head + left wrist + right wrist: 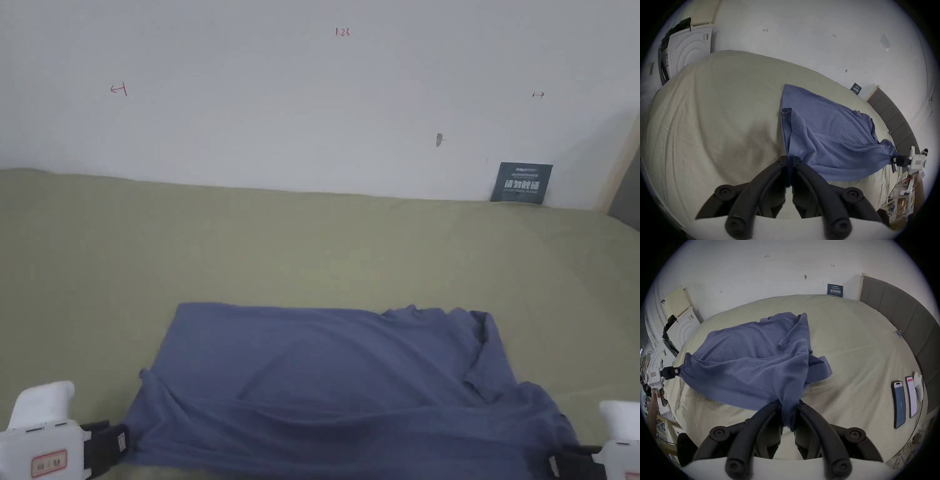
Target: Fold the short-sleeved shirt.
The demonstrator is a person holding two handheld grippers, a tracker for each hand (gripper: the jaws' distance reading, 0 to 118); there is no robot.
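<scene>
A blue short-sleeved shirt (337, 381) lies spread across the near part of a bed with a pale green sheet (312, 250). Its near edge is lifted and stretched between both grippers. At the shirt's near left corner my left gripper (122, 440) is shut on the hem (788, 162). My right gripper (556, 465) is shut on a bunch of blue cloth (789, 415) at the near right corner. One sleeve (494, 375) is folded over on the right side. The shirt (753, 356) sags in wrinkles between the two grips.
A white wall (312, 94) runs behind the bed, with a dark sign (522, 182) leaning on it. A grey headboard (903, 324) borders the right side. Two phones (906, 400) lie on the sheet to the right. White appliances (688, 48) stand far left.
</scene>
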